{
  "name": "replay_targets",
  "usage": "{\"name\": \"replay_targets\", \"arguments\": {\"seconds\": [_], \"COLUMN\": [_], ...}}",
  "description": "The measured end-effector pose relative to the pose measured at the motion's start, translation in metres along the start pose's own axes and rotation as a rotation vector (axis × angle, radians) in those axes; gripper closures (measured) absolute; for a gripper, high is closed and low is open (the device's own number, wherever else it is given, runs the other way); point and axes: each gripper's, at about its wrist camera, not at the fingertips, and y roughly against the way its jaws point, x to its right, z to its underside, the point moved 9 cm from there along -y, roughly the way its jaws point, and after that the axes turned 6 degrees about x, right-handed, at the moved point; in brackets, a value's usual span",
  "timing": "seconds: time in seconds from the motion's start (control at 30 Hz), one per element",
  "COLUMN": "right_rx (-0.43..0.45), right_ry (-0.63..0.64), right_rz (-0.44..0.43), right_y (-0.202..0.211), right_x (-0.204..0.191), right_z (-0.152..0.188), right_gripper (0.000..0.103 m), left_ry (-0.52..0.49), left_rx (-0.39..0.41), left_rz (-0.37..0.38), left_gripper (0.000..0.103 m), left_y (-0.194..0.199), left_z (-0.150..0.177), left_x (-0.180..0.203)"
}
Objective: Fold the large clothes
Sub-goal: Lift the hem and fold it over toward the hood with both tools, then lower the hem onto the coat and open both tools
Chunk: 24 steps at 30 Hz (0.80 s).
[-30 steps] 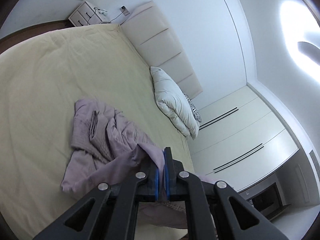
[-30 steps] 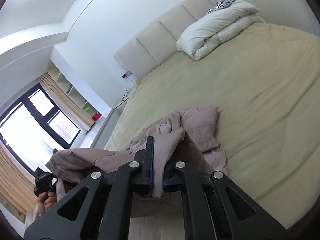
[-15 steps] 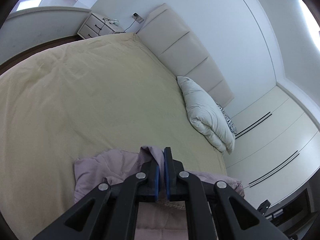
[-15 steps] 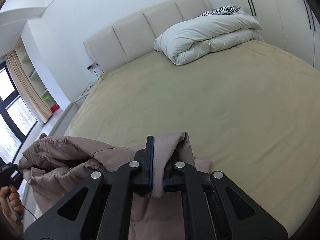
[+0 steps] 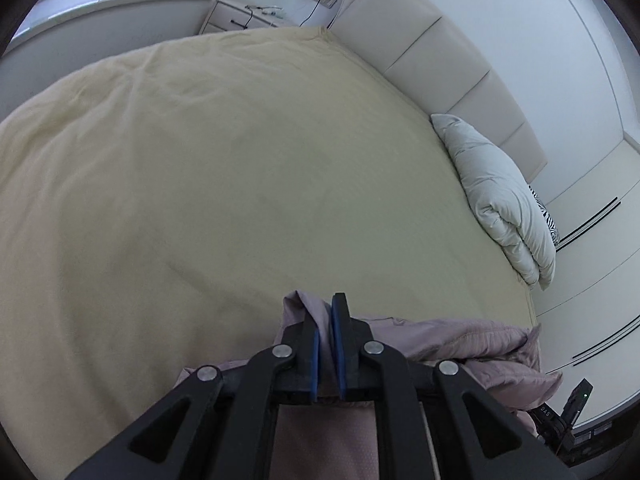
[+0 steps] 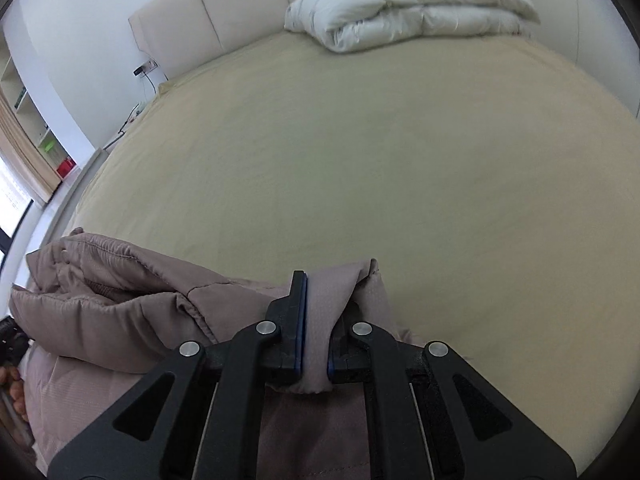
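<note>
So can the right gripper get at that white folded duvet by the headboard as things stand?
Probably not. The right gripper is shut on a fold of the mauve padded jacket, so it is not free, and a wide stretch of bare bed sheet lies between it and the duvet.

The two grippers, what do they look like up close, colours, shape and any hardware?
Both match. The left gripper and right gripper have matte black fingers with thin blue pads on the inner faces, carried on black angular linkage arms with triangular cutouts and round silver pivot bolts. No cables, markings or sleeves show on them.
</note>
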Motion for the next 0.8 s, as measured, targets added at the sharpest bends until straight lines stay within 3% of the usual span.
{"name": "replay_targets", "arguments": {"seconds": [0.07,0.13,0.17,0.2,0.23,0.27,0.4,0.5,0.57,0.7,0.8], "right_rx": [-0.009,0.033,0.056,0.079,0.107,0.131,0.093,0.024,-0.020,-0.079,-0.161], "right_ry": [-0.104,-0.226,-0.262,-0.286,-0.304,-0.307,-0.123,0.111,0.281,0.451,0.463], "right_rz": [-0.090,-0.209,-0.251,-0.283,-0.302,-0.306,-0.255,-0.234,-0.170,-0.086,-0.054], "right_y": [-0.011,-0.008,-0.004,0.001,0.010,0.015,0.030,0.035,0.024,0.004,-0.012], "right_x": [0.009,0.018,0.019,0.020,0.020,0.017,-0.024,-0.095,-0.138,-0.193,-0.210], "right_z": [-0.004,-0.012,-0.016,-0.020,-0.026,-0.028,-0.033,-0.017,-0.007,0.016,0.038], "right_gripper": [0.092,0.083,0.072,0.062,0.038,0.030,0.030,0.030,0.031,0.031,0.060], "left_ry": [-0.016,-0.056,-0.064,-0.063,-0.069,-0.085,-0.217,-0.326,-0.359,-0.377,-0.373], "left_rx": [0.016,0.043,0.065,0.102,0.128,0.146,0.194,0.212,0.206,0.178,0.170], "left_rz": [0.022,0.032,0.034,0.048,0.069,0.075,0.098,0.092,0.091,0.085,0.073], "left_gripper": [0.086,0.067,0.053,0.045,0.044,0.043,0.042,0.041,0.041,0.041,0.041], "left_y": [0.008,0.027,0.039,0.054,0.068,0.081,0.113,0.117,0.116,0.104,0.097], "left_z": [-0.001,-0.002,-0.005,-0.010,-0.012,-0.013,-0.004,0.015,0.028,0.045,0.046], "left_x": [0.006,0.018,0.022,0.027,0.034,0.042,0.085,0.117,0.128,0.133,0.128]}}
